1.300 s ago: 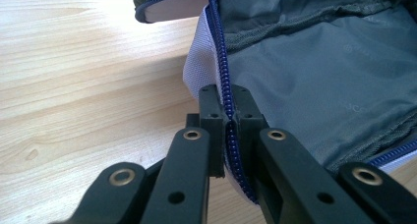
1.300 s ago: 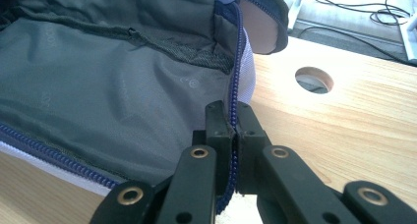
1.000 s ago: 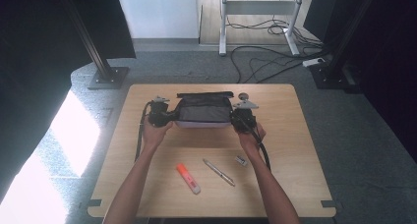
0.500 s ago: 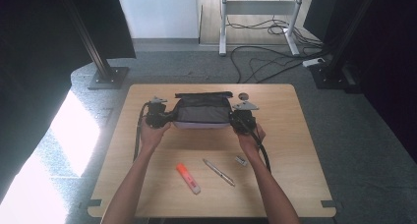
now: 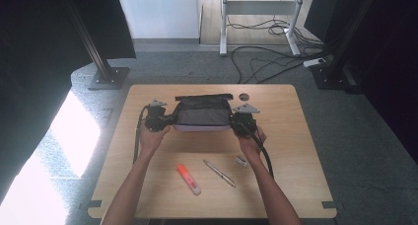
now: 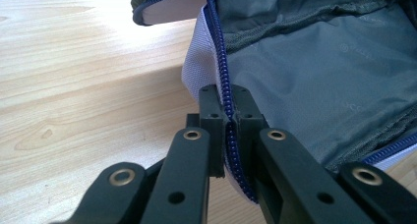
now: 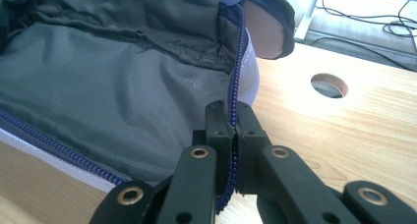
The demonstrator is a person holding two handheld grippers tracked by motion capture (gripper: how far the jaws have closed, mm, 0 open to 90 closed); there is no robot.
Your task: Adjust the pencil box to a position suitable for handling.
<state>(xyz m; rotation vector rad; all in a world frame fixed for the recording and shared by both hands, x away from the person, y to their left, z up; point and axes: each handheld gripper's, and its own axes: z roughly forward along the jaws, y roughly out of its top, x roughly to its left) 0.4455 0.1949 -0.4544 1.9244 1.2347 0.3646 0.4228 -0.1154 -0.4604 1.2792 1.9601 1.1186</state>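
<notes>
An open grey pouch (image 5: 203, 114) with a blue zipper lies at the back middle of the wooden table (image 5: 296, 151). My left gripper (image 5: 166, 120) is shut on its left rim; in the left gripper view the jaws pinch the zipper edge (image 6: 225, 94) beside the grey lining (image 6: 314, 71). At the pouch's right end my right gripper (image 5: 235, 120) is also shut on the rim, its jaws clamping the zipper edge (image 7: 235, 98) next to the lining (image 7: 113, 86). The pouch mouth is held spread between the two grippers.
An orange highlighter (image 5: 189, 179), a silver pen (image 5: 219, 173) and a small cap (image 5: 241, 161) lie on the table in front of the pouch. A round hole (image 5: 243, 96) (image 7: 329, 85) is in the tabletop behind the right gripper. Cables run on the floor beyond the table.
</notes>
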